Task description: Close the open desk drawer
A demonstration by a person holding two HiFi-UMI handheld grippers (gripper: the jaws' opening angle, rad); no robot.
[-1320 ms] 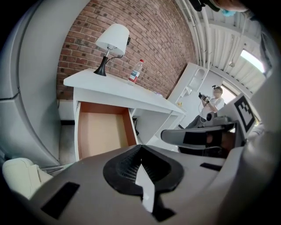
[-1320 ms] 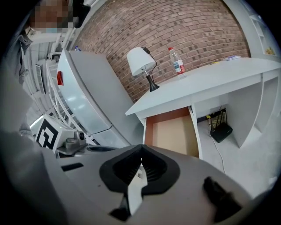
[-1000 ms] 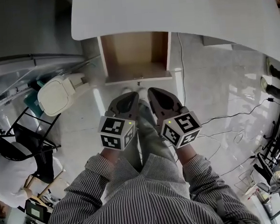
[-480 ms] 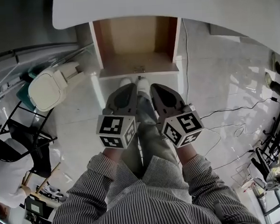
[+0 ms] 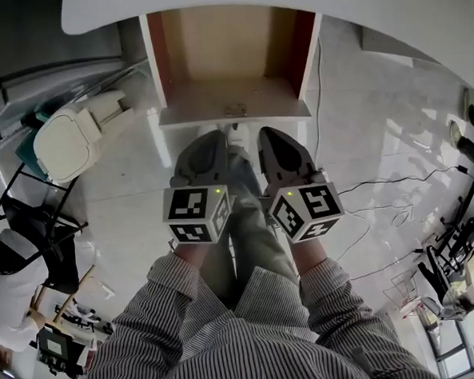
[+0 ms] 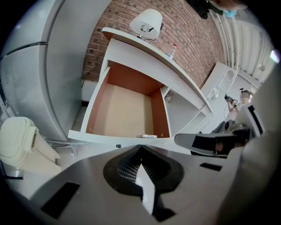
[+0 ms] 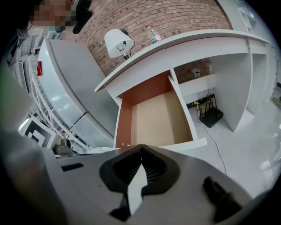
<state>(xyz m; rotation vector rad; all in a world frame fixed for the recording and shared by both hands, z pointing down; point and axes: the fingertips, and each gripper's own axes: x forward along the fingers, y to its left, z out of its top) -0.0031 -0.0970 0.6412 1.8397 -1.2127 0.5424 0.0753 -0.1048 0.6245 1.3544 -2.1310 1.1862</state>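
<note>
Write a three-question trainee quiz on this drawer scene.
1. True or false: the drawer is shut.
2. Pick one. The left gripper has its fingers: A apart; B together, empty; C clamped on a cable.
3. Fill in: on the desk stand a lamp and a ___.
Key: 1 false; 2 B; 3 bottle.

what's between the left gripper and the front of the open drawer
Only a short strip of glossy floor, seen in the head view. The left gripper sits just short of the drawer front, not touching it.
</note>
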